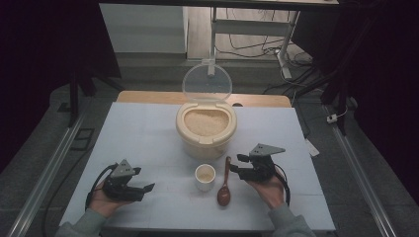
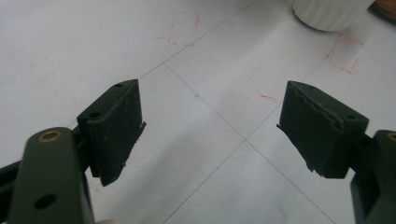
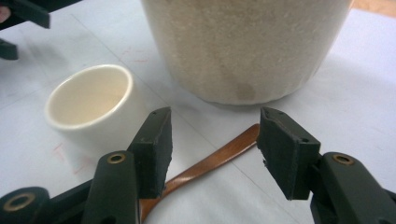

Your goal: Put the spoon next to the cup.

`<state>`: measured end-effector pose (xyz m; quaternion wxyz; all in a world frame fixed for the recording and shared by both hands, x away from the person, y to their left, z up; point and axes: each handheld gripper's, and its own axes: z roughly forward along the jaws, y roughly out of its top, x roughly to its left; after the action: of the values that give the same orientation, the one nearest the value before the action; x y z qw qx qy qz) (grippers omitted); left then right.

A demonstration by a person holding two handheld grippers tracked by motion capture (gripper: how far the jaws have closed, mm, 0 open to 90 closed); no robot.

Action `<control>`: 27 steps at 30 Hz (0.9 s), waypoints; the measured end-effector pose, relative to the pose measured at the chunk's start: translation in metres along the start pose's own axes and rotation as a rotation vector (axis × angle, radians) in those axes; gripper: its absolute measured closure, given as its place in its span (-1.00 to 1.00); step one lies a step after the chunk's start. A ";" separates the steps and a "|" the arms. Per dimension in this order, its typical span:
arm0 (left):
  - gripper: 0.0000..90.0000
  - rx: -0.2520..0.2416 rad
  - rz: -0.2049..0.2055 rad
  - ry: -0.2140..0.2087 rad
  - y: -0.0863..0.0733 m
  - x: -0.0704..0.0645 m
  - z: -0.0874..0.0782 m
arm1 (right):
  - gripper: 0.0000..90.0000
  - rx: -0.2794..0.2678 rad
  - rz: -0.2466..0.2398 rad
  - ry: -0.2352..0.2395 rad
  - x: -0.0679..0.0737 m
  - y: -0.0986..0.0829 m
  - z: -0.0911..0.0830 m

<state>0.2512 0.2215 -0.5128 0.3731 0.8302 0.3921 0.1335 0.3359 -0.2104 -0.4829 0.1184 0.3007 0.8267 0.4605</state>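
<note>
A cream rice container (image 1: pixel 206 129) with its clear lid (image 1: pixel 207 82) flipped up stands mid-table, full of rice; its side wall (image 3: pixel 247 51) looms in the right gripper view. In front of it sit a small white cup (image 1: pixel 205 177) (image 3: pixel 91 100) and a brown wooden spoon (image 1: pixel 225 185), whose handle (image 3: pixel 210 161) runs under my right gripper (image 1: pixel 236 164) (image 3: pixel 212 151). That gripper is open, its jaws astride the handle without touching it. My left gripper (image 1: pixel 142 180) (image 2: pixel 210 133) is open over bare table, left of the cup (image 2: pixel 332 11).
The white table (image 1: pixel 148 133) carries faint red marks (image 2: pixel 345 53) and thin grid lines. A wooden edge (image 1: pixel 148 97) lies behind it. Metal rails (image 1: pixel 49 168) run along both sides, and cables (image 1: pixel 257 47) lie on the floor beyond.
</note>
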 end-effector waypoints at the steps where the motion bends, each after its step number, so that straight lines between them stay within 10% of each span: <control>1: -0.55 -0.001 -0.002 0.000 0.000 0.000 0.000 | -0.01 -0.010 -0.007 0.002 0.000 -0.002 -0.003; 15: -0.59 -0.016 -0.001 -0.001 -0.001 -0.004 -0.002 | -0.04 -0.045 -0.048 -0.045 -0.008 -0.037 -0.058; 27: -0.60 -0.017 0.001 0.002 -0.003 -0.007 -0.002 | -0.05 -0.045 -0.040 -0.059 -0.020 -0.051 -0.067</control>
<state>0.2439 0.2185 -0.5137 0.3795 0.8272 0.3908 0.1379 0.3008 -0.2888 -0.4903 0.1585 0.2947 0.8181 0.4677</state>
